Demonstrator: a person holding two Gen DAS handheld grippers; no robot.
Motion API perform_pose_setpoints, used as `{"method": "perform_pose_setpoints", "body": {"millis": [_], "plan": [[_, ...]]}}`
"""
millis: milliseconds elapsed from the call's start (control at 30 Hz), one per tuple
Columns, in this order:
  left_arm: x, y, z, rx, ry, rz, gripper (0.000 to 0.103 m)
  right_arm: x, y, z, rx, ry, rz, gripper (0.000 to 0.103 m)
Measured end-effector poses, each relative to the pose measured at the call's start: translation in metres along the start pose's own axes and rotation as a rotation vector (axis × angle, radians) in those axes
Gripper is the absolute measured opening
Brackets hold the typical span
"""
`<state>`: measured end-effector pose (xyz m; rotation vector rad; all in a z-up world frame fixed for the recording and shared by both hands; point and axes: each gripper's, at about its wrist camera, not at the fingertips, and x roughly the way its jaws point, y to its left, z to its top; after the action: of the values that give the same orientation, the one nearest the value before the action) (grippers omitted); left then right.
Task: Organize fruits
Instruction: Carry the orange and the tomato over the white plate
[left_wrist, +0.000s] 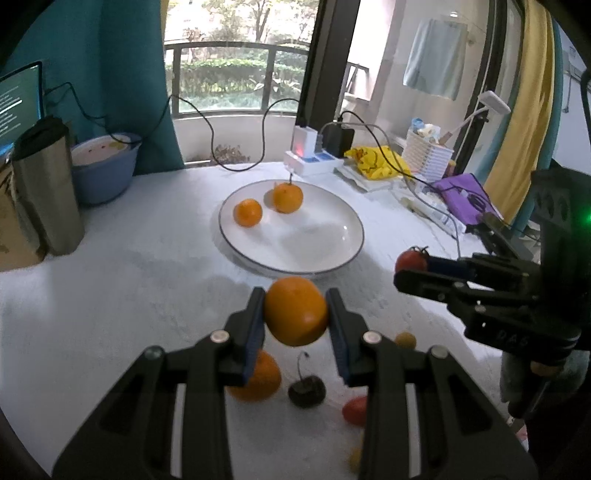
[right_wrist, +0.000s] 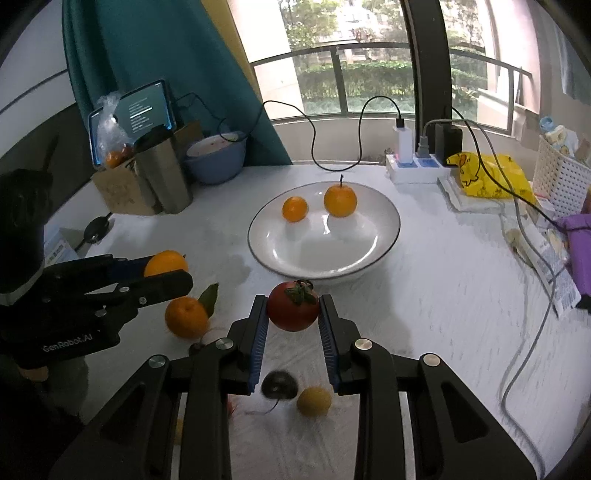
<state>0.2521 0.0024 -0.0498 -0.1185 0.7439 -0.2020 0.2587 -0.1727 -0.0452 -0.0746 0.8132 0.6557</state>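
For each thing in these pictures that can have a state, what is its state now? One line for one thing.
left gripper: shut on an orange, held above the table.
right gripper: shut on a tomato, held above the table.
plate: holds two oranges, mostly bare.
power strip: red light on, chargers plugged in.
tablet screen: on, showing text.
plastic bag: tied shut, fruit inside.
steel cup: upright.

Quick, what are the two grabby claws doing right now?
Left gripper: closed on an orange.
Right gripper: closed on a red tomato.
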Motion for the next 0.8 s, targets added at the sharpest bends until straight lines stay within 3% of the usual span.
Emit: {"method": "perform_pose_setpoints", "body": {"millis": [800], "plan": [[0.064,0.022,0.044,-0.003,0.027,0.021,0.034,0.055,-0.037,0.044,-0.004,0.01,-0.007,0.03]]}}
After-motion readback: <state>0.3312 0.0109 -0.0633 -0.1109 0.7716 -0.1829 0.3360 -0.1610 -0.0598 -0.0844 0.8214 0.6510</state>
